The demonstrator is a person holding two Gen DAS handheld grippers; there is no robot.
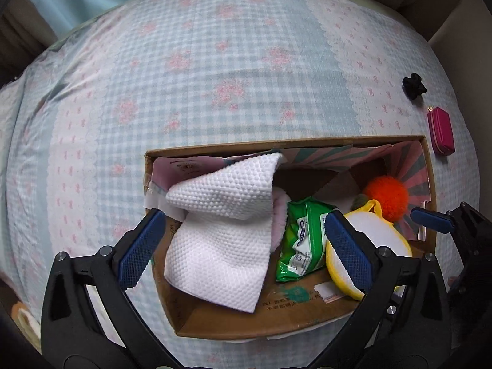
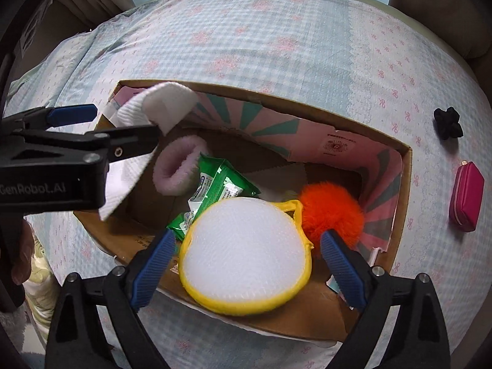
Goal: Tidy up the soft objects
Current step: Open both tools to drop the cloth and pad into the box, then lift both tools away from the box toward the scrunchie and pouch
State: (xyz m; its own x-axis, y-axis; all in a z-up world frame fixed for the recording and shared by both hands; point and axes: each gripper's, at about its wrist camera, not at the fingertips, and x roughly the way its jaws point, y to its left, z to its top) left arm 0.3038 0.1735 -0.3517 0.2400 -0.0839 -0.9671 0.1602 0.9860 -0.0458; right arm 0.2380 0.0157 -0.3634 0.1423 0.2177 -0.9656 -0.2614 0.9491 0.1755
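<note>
A cardboard box [image 1: 233, 323] [image 2: 402, 215] lies on the bed. Inside are a white textured cloth [image 1: 221, 230] [image 2: 166, 101], a pink fuzzy sock [image 2: 178, 169] [image 1: 278, 215], a green wipes pack [image 1: 304, 240] [image 2: 221, 184], a round white pad with yellow rim [image 2: 246, 255] [image 1: 378, 233] and an orange pompom [image 1: 387, 196] [image 2: 332, 212]. My left gripper [image 1: 243, 246] is open above the cloth, not touching it. My right gripper [image 2: 246, 264] is open on either side of the yellow-rimmed pad.
A black scrunchie [image 1: 413, 86] [image 2: 447, 123] and a magenta pouch [image 1: 441, 130] [image 2: 466, 196] lie on the checked blue-and-pink bedsheet [image 1: 215, 77] to the right of the box. Cardboard shows at the upper right [image 1: 446, 6].
</note>
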